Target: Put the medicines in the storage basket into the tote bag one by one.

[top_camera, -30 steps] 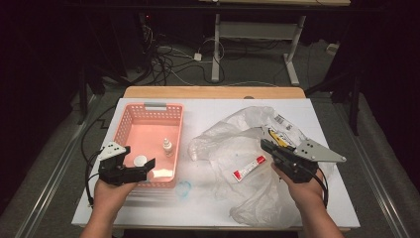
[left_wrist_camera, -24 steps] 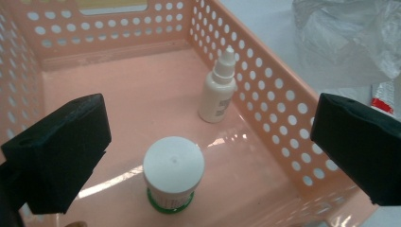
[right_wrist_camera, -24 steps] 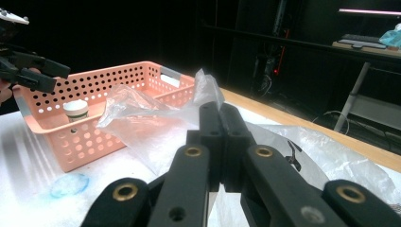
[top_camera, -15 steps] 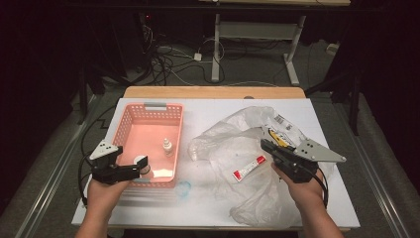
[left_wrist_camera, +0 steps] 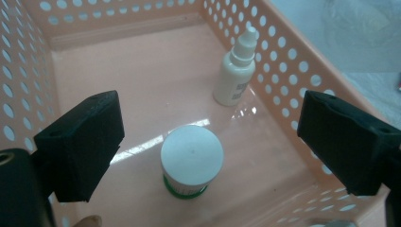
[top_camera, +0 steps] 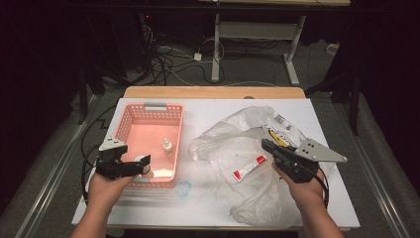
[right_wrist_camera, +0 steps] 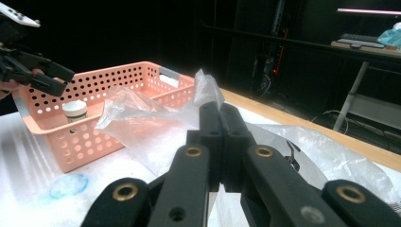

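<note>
Round white-lidded jar (left_wrist_camera: 191,161) on glossy basket (left_wrist_camera: 156,85) floor.

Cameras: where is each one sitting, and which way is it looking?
High view: above the table's near side, looking forward and down; both forearms, left gripper, right gripper.
Left gripper view: on that gripper, looking down into the pink basket; open jaws.
Right gripper view: low, looking across the table; shut jaws.
Shared: white-lidded jar, dropper bottle, plastic bag.
</note>
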### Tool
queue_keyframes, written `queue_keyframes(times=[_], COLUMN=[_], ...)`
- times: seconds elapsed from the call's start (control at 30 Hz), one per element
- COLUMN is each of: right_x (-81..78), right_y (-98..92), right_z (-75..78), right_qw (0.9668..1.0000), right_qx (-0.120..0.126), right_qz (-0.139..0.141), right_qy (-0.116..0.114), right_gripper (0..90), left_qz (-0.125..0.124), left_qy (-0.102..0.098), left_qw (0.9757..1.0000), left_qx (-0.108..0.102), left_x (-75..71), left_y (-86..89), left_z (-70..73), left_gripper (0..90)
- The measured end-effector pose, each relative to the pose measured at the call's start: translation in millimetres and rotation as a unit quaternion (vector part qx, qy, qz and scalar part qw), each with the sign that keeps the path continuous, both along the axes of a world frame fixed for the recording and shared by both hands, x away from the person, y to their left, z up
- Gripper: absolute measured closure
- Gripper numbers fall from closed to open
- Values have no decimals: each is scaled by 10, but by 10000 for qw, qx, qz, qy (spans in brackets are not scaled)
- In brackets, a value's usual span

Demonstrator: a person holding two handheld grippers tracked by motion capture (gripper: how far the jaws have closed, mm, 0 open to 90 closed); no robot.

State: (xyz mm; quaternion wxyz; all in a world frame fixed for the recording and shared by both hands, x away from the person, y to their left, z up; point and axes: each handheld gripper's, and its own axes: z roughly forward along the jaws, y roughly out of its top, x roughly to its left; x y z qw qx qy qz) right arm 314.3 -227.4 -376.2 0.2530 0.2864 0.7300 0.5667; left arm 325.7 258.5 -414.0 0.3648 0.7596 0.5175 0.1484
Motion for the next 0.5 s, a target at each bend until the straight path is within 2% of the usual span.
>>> queue_keyframes(times=[0.07,0.13,0.2,0.33,0.43,0.5], right_x=[-2,-2,-5,-8,-9,-10], right_y=[-4,-2,1,-2,-12,-21], right_z=[6,6,6,12,19,22], right_qw=[10000,10000,10000,10000,10000,10000], right_qx=[-14,-9,-6,20,33,22], right_qz=[-14,-10,-7,-9,-18,-34], right_qy=[-29,-23,-19,-13,-23,-36], right_gripper=[900,900,900,900,900,900], left_qz=[-43,-88,-109,-137,-145,-183], left_qy=[186,462,709,1232,1450,1568], left_qw=[9997,9986,9970,9911,9878,9849], left_qx=[160,261,286,484,556,708], left_x=[62,132,196,306,354,371], left_y=[-9,-24,-40,-67,-79,-106], left_z=[23,22,2,-61,-100,-110], left_gripper=[93,107,139,153,188,222])
